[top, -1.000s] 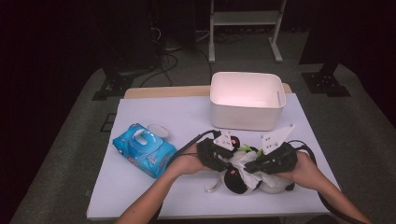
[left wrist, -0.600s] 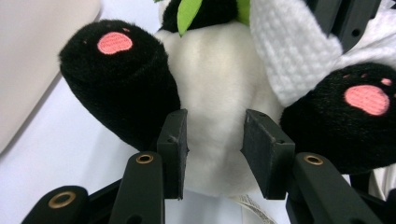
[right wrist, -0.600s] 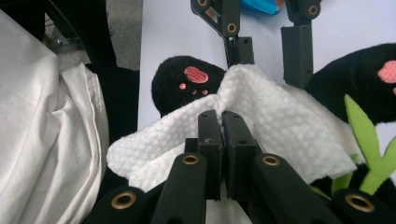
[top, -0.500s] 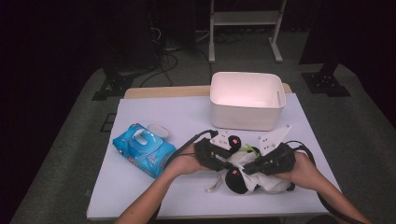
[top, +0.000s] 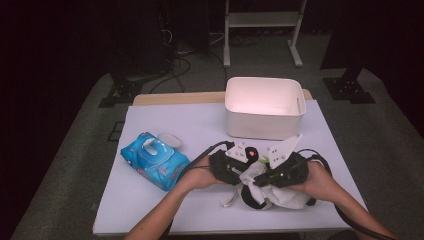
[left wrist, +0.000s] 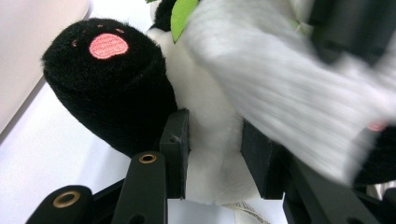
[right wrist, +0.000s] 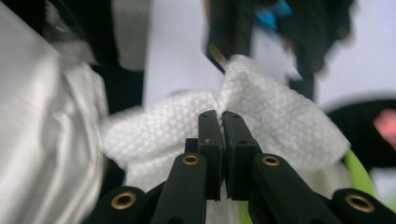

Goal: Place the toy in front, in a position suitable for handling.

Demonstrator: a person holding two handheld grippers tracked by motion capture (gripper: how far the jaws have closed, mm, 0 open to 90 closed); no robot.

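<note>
In the left gripper view the white cloth (left wrist: 280, 88) is blurred and hides much of the plush toy (left wrist: 140, 93). The wipes pack (right wrist: 273, 11), in the right gripper view, is blurred and cut off at the far edge.

Dim lab or studio: cables (top: 185, 55) on carpet, metal stand (top: 262, 30) behind table (top: 150, 210).

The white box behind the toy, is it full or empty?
Empty, as far as shows. In the high view the white box stands open-topped, its inside bare and pale; the near wall hides part of the floor. The plush toy lies outside it.
</note>
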